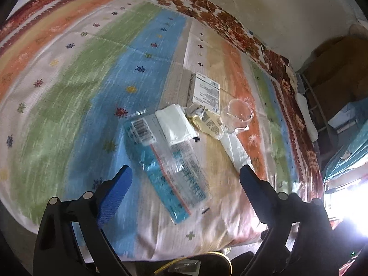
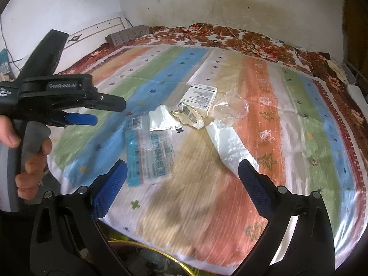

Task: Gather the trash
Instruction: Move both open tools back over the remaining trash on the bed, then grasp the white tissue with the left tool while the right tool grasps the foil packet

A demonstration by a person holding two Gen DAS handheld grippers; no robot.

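Trash lies in a cluster on a striped bedspread (image 2: 264, 184). There is a clear plastic bag with a blue strip and barcode (image 1: 165, 161) (image 2: 149, 147), a white folded piece (image 1: 177, 124) (image 2: 161, 119), a crumpled yellowish wrapper (image 1: 207, 122) (image 2: 191, 115), a small labelled box (image 1: 204, 92) (image 2: 200, 95), a clear plastic cup on its side (image 1: 237, 115) (image 2: 232, 108) and a white plastic bag (image 1: 237, 151) (image 2: 230, 147). My left gripper (image 1: 185, 174) (image 2: 108, 112) hangs open over the clear bag. My right gripper (image 2: 182, 168) is open above the bed's near part, with nothing between its fingers.
The bed's near edge runs just below both grippers, and a yellow-rimmed container (image 2: 149, 246) (image 1: 202, 256) sits under it. A hand (image 2: 30, 168) grips the left tool's handle. A grey roll (image 2: 128, 35) and a white headboard (image 2: 99, 30) are at the far left. Boxes and teal items (image 1: 345, 142) stand right of the bed.
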